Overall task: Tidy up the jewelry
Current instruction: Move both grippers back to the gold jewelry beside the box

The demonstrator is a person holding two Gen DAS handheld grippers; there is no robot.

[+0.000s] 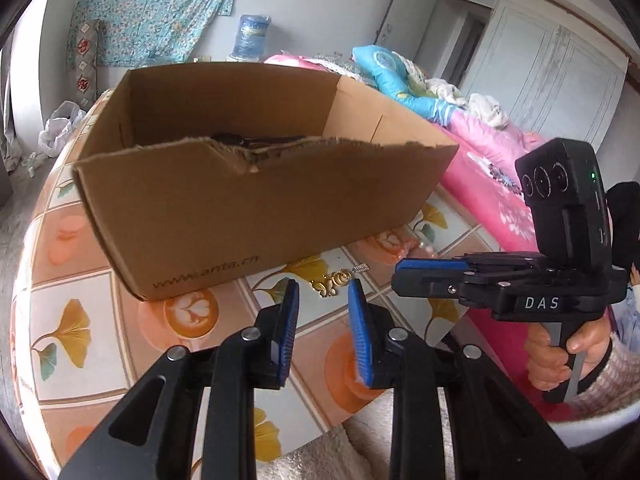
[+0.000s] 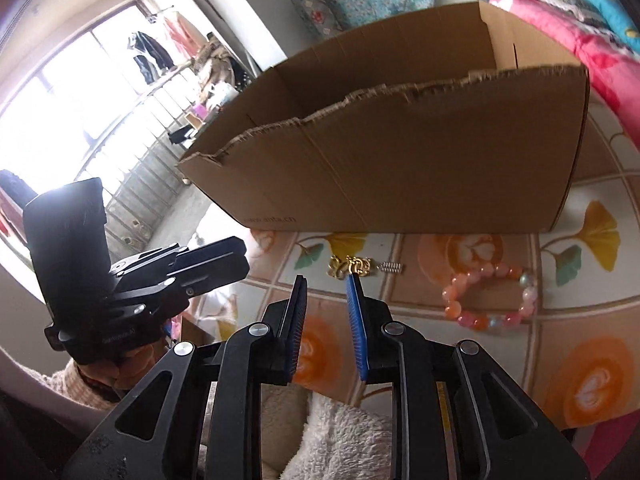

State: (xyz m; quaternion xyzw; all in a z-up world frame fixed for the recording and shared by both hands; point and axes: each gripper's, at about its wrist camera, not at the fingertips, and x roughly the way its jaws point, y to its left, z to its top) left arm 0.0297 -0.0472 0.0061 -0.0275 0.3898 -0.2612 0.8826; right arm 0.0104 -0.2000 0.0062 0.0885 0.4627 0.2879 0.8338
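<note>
Blue-padded tongs, item one: my left gripper (image 1: 323,292) hangs just above the tablecloth with its jaws parted and nothing between them.

Item two: my right gripper (image 2: 330,282), jaws likewise apart and empty; the tip of its right-hand pad sits at the near edge of the gold piece, and I cannot tell whether it touches.

Item three: gold ornate jewelry piece (image 2: 351,266), lying flat on the cloth just past both sets of fingertips, also seen from the left wrist (image 1: 332,282).

Item four: small silver spring (image 2: 391,267), just beside the gold piece on its right.

Item five: pink and orange beaded bracelet (image 2: 490,298), flat on the cloth, further right, apart from the spring.

Item six: round table under a tablecloth (image 1: 72,332) printed with ginkgo leaves and orange cups in squares.

Item seven: open cardboard box (image 1: 256,200), torn along its near rim, standing behind the jewelry. Something dark lies inside; I cannot make out what.

Item eight: pink floral bedding (image 1: 492,152) beyond the table, and a white wardrobe (image 1: 552,76) at the far wall.
</note>
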